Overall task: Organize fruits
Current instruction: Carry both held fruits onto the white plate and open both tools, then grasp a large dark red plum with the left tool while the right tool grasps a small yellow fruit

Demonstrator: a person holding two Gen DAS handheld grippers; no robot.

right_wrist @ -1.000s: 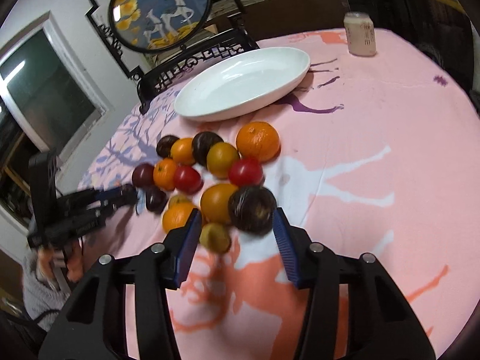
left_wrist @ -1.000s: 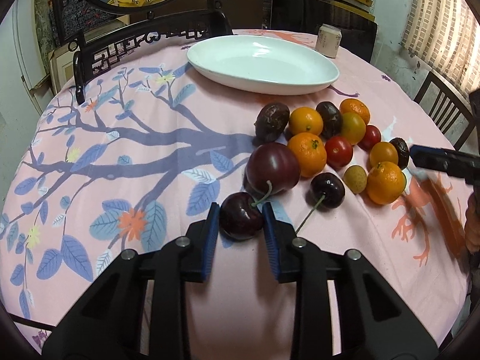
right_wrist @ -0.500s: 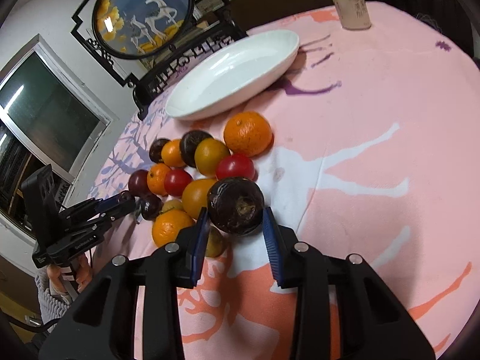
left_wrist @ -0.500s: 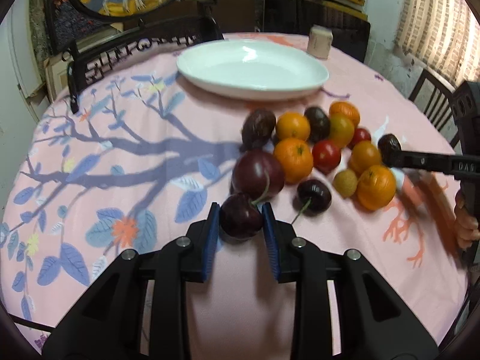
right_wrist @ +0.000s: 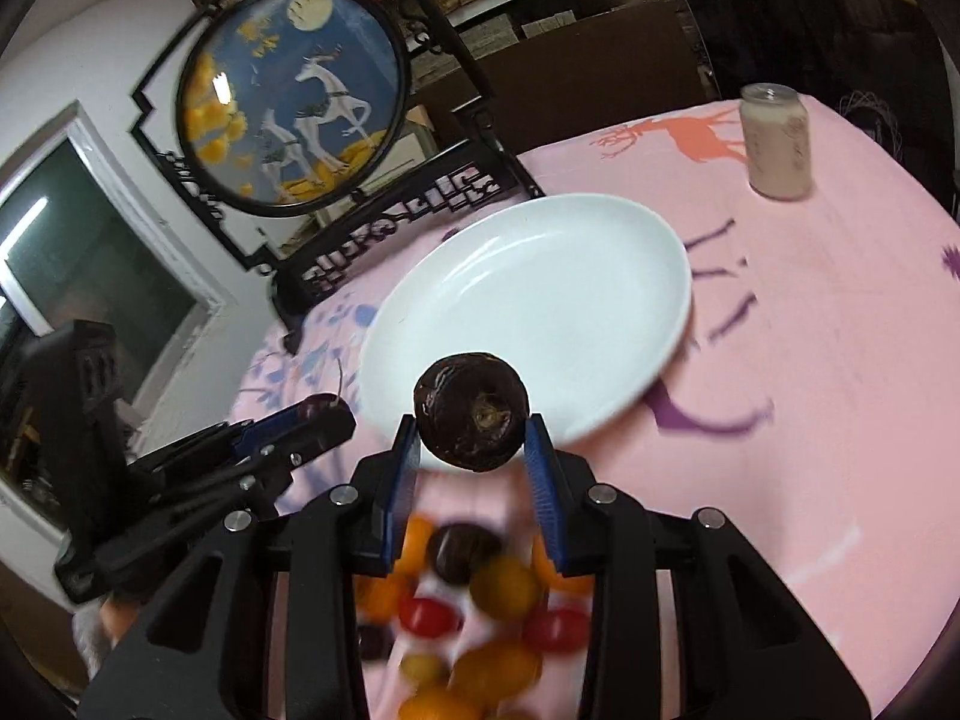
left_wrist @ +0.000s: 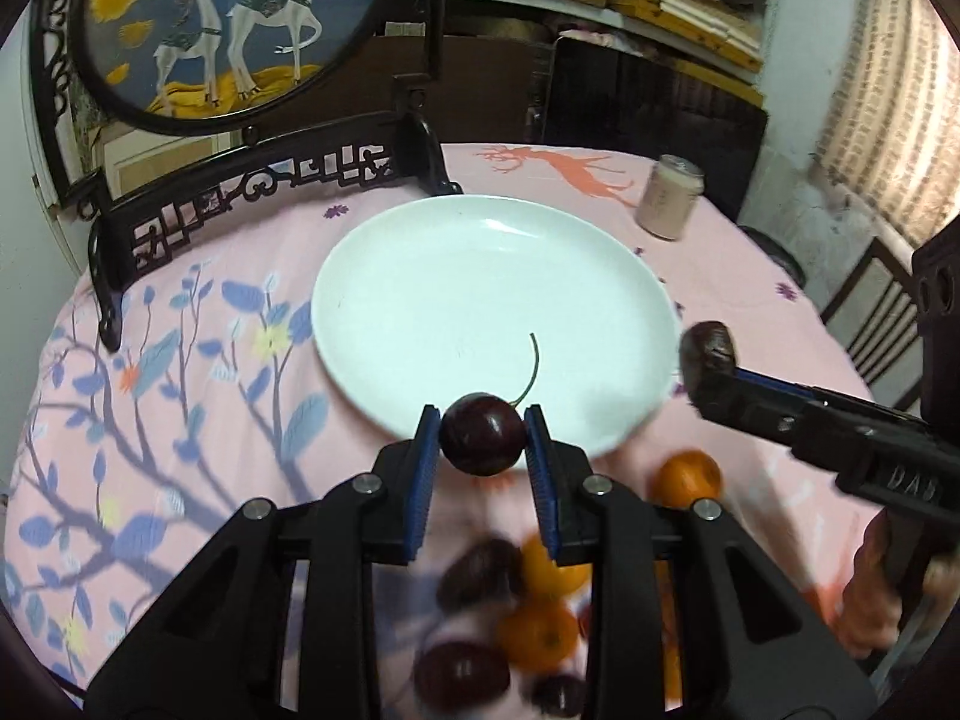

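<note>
My left gripper (left_wrist: pixel 482 441) is shut on a dark red cherry (left_wrist: pixel 482 443) with a green stem, held in the air at the near rim of the empty white plate (left_wrist: pixel 420 276). My right gripper (right_wrist: pixel 471 429) is shut on a dark wrinkled passion fruit (right_wrist: pixel 471 411), held above the plate's near edge (right_wrist: pixel 540 276). Each gripper shows in the other's view: the right one (left_wrist: pixel 708 360) at the plate's right side, the left one (right_wrist: pixel 321 411) at its left. The pile of oranges, tomatoes and dark fruits (right_wrist: pixel 480 600) lies on the cloth below both grippers (left_wrist: pixel 528 612).
A pink tablecloth (left_wrist: pixel 180 420) covers the round table. A pale can (right_wrist: pixel 776 141) stands at the far right. A black carved stand with a round deer screen (left_wrist: pixel 228 18) stands behind the plate. A chair (left_wrist: pixel 876 300) is at the right.
Both grippers have lifted their fruits off the table and moved forward to the white plate. The fruit pile has dropped to the bottom of both views.
</note>
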